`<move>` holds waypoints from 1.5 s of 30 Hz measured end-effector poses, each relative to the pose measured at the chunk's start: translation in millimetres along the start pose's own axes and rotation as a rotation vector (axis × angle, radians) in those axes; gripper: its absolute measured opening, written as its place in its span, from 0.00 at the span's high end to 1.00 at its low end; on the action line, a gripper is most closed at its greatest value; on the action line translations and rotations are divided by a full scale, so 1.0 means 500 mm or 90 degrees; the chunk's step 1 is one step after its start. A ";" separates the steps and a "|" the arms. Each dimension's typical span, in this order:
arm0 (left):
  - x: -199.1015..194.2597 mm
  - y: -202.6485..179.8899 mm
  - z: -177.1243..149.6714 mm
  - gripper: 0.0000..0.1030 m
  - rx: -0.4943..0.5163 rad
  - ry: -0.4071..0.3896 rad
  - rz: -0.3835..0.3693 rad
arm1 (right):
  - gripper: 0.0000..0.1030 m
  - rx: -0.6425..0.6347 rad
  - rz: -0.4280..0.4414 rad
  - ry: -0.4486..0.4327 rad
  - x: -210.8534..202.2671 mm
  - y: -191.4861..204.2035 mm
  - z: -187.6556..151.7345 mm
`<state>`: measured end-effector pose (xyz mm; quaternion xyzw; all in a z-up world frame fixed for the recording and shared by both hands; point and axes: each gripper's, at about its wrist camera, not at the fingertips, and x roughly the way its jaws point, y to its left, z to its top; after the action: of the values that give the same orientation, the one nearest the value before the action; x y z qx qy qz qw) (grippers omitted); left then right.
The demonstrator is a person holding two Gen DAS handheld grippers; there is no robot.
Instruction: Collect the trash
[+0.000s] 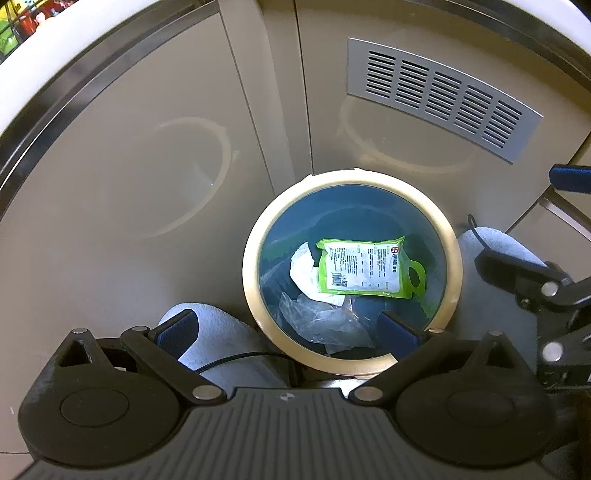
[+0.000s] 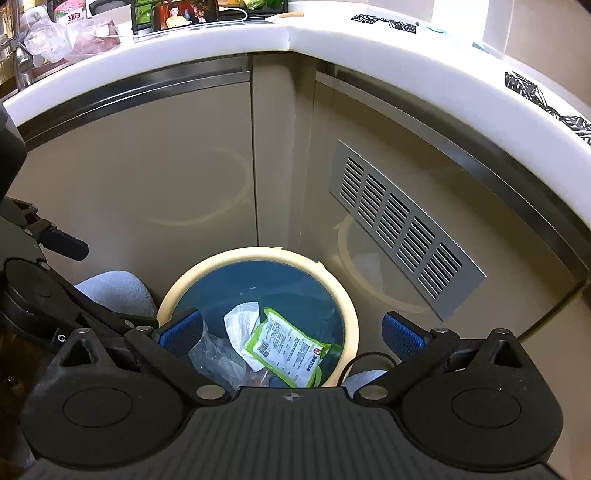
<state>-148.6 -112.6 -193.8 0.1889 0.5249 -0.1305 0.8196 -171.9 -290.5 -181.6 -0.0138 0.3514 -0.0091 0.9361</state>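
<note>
A round trash bin with a cream rim (image 1: 255, 236) (image 2: 351, 314) and a blue liner stands on the floor in a cabinet corner. Inside lie a green and white packet (image 1: 364, 269) (image 2: 291, 349), a crumpled white paper (image 1: 304, 271) (image 2: 240, 321) and clear plastic wrap (image 1: 321, 319) (image 2: 214, 356). My left gripper (image 1: 288, 328) is open and empty above the bin's near rim. My right gripper (image 2: 291, 334) is open and empty above the bin; it also shows at the right edge of the left wrist view (image 1: 532, 277).
Beige cabinet doors (image 1: 129, 177) (image 2: 147, 166) meet in a corner behind the bin. A grey vent grille (image 1: 439, 96) (image 2: 399, 225) sits on the right door. A white countertop (image 2: 258, 35) with bottles and clutter runs above. Grey slippers (image 1: 221, 343) (image 2: 118, 291) flank the bin.
</note>
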 end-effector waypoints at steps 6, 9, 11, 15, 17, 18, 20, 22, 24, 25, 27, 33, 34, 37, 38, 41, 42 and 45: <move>0.009 0.003 0.002 0.00 -0.011 0.012 0.005 | 0.00 0.022 -0.016 -0.107 -0.056 -0.023 0.048; 0.015 0.001 0.006 0.00 -0.012 0.017 0.004 | 0.00 0.048 -0.027 -0.188 -0.099 -0.056 0.096; 0.015 -0.002 0.009 0.00 -0.010 0.016 0.003 | 0.00 0.060 -0.049 -0.245 -0.119 -0.082 0.133; 0.014 -0.001 0.014 0.00 -0.013 0.008 0.005 | 0.00 0.070 -0.101 -0.310 -0.114 -0.148 0.228; 0.011 0.005 0.013 0.00 -0.022 0.005 0.003 | 0.00 0.063 -0.130 -0.330 -0.085 -0.184 0.285; 0.010 0.009 0.013 0.00 -0.028 0.005 0.002 | 0.00 0.062 -0.148 -0.328 -0.063 -0.201 0.316; 0.010 0.016 0.013 0.00 -0.040 0.007 0.002 | 0.00 0.070 -0.199 -0.323 -0.013 -0.237 0.375; 0.013 0.026 0.013 0.00 -0.052 0.010 0.001 | 0.00 0.080 -0.235 -0.292 0.041 -0.275 0.432; 0.015 0.034 0.014 0.00 -0.063 0.013 0.002 | 0.00 0.110 -0.233 -0.238 0.091 -0.311 0.483; 0.016 0.037 0.015 0.00 -0.068 0.014 0.002 | 0.00 0.123 -0.229 -0.228 0.110 -0.321 0.500; 0.019 0.045 0.017 0.00 -0.075 0.016 0.004 | 0.00 0.132 -0.222 -0.206 0.141 -0.334 0.524; 0.023 0.050 0.020 0.00 -0.072 0.016 0.005 | 0.46 0.121 -0.205 -0.154 0.185 -0.326 0.552; 0.020 0.049 0.021 0.00 -0.069 0.012 0.007 | 0.47 0.121 -0.207 -0.156 0.183 -0.324 0.549; 0.006 0.053 0.026 0.00 -0.061 -0.019 0.020 | 0.51 0.096 -0.221 -0.200 0.148 -0.310 0.535; -0.003 0.056 0.029 0.00 -0.060 -0.033 0.025 | 0.52 0.080 -0.225 -0.225 0.129 -0.304 0.531; -0.039 0.073 0.053 0.00 -0.077 -0.071 0.018 | 0.59 0.040 -0.238 -0.288 0.063 -0.301 0.510; -0.053 0.081 0.063 0.00 -0.090 -0.087 0.009 | 0.59 0.040 -0.243 -0.299 0.042 -0.309 0.499; -0.099 0.102 0.103 0.00 -0.119 -0.144 -0.008 | 0.60 0.076 -0.243 -0.310 -0.017 -0.350 0.461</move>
<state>-106.3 -89.3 -120.3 0.0928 0.4405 -0.1069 0.8865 -27.9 -460.5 2.9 -0.0261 0.1070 -0.2013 0.9733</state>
